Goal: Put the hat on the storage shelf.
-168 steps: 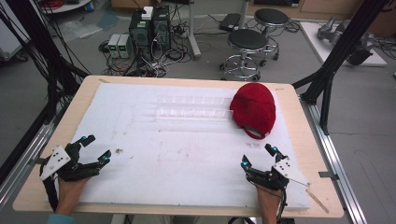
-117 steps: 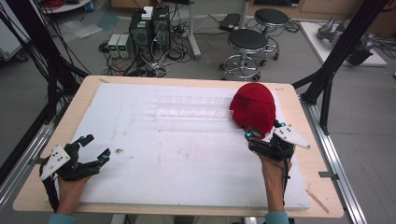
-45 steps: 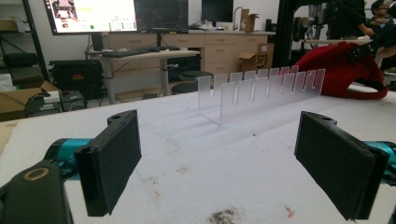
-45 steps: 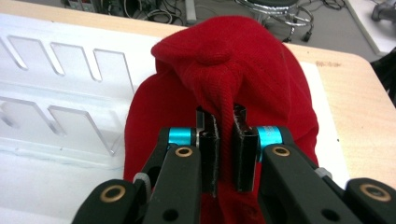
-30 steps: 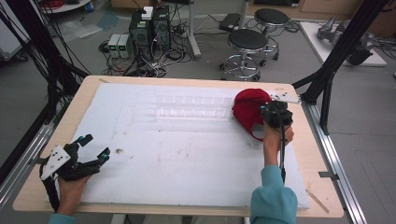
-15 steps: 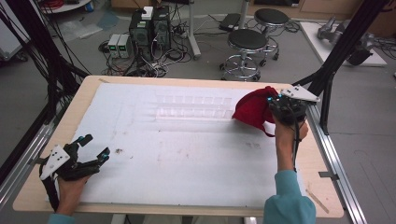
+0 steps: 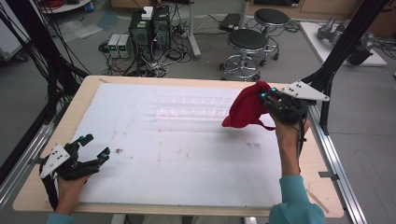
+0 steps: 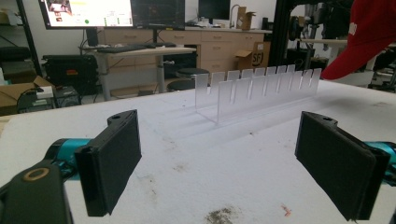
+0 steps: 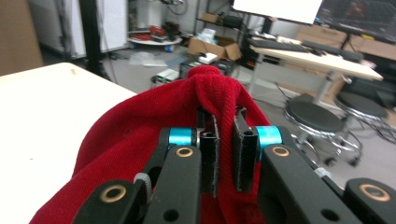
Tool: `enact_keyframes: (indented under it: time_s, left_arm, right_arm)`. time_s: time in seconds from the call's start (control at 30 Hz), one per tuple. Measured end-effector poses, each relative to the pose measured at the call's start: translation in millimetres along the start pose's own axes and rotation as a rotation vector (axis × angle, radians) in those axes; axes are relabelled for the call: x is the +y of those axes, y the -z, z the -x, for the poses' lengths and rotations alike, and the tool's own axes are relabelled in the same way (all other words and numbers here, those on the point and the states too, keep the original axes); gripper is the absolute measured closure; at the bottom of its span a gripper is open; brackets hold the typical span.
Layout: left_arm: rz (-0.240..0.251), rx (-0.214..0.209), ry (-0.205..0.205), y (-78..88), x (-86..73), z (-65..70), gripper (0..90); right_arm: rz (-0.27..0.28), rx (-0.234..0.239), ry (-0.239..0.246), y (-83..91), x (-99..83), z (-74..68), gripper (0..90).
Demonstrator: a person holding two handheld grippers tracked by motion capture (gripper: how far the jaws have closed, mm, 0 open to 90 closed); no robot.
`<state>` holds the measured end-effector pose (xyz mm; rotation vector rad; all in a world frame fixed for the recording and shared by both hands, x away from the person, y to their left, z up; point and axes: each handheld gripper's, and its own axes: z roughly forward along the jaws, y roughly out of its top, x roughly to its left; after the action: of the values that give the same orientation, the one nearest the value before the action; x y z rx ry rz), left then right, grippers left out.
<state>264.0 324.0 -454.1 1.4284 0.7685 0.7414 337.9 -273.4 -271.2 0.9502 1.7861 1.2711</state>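
A red cap [image 7: 246,108] hangs above the table's right side, lifted off the white mat [image 7: 177,154]. My right gripper [image 7: 265,96] is shut on its fabric; in the right gripper view the red cloth [image 9: 140,135] is pinched between the two black pads [image 9: 209,149]. The cap's brim [image 8: 359,51] shows at the top right of the left gripper view. My left gripper [image 7: 92,146] rests at the table's front left, open, its pads [image 8: 114,161] wide apart with nothing between them. A clear slotted rack [image 7: 194,106] stands on the mat just left of the cap.
The wooden table edge [image 7: 322,172] runs along the right, next to a black frame post [image 7: 343,42]. Two stools [image 7: 247,44] and computer boxes [image 7: 149,28] stand on the floor beyond the table. Small dark specks [image 7: 116,150] mark the mat.
My right gripper closed on the cap and has raised it off the mat, moving up and to the right. The left gripper has stayed in place.
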Motion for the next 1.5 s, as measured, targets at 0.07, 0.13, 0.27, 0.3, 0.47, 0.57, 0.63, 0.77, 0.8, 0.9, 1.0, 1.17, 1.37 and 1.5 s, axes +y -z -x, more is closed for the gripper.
enact_keyframes:
  time_s: [0.07,0.13,0.27,0.3,0.47,0.57,0.63,0.77,0.8,0.9,1.0,1.17,1.37,1.5]
  left_arm:
    - [-0.002,-0.005,-0.003,-0.4,0.1,0.0,14.6]
    - [-0.008,-0.012,-0.006,-0.5,0.4,-0.1,14.6]
    - [-0.013,-0.017,-0.005,-1.2,0.6,-0.5,14.6]
    - [-0.014,-0.018,-0.005,-1.3,0.6,-0.5,14.6]
    - [-0.016,-0.028,0.002,-1.7,0.9,-0.4,14.5]
    - [-0.02,-0.037,0.006,-2.5,1.0,0.1,14.6]
    - [-0.024,-0.048,0.009,-3.0,1.4,0.4,14.6]
    - [-0.022,-0.058,0.012,-3.1,1.9,0.6,14.6]
    - [-0.02,-0.06,0.014,-3.1,2.2,0.6,14.6]
    - [-0.018,-0.072,0.024,-3.3,3.7,0.6,14.5]
    - [-0.016,-0.089,0.03,-4.0,6.2,1.1,14.5]
    - [-0.037,-0.136,0.029,-8.7,12.4,4.8,14.2]
    - [-0.055,-0.216,0.006,-17.0,25.6,12.0,14.2]
    - [-0.07,-0.27,0.026,-25.6,38.3,14.0,14.0]
  right_arm:
    - [0.011,0.027,0.012,1.2,1.0,-2.1,84.0]
    - [0.03,0.057,0.024,3.2,2.1,-3.6,84.0]
    - [0.067,0.116,0.04,8.6,4.4,-5.5,84.0]
    - [0.077,0.134,0.042,9.7,4.7,-5.3,83.9]
    - [0.103,0.224,0.055,12.1,5.1,-6.0,84.0]
    - [0.114,0.283,0.074,10.8,5.9,-9.2,83.9]
    - [0.117,0.314,0.086,9.4,6.4,-12.3,83.9]
    - [0.11,0.381,0.101,5.1,7.0,-18.7,83.9]
    - [0.11,0.39,0.107,3.7,7.2,-20.4,83.9]
    - [0.108,0.422,0.117,0.9,7.5,-23.5,83.9]
    - [0.107,0.481,0.138,-4.9,8.1,-29.9,83.9]
    - [0.099,0.549,0.159,-12.7,10.1,-38.3,83.9]
    - [0.09,0.607,0.184,-21.6,14.1,-47.8,84.0]
    - [0.083,0.628,0.188,-24.8,15.7,-52.7,83.9]
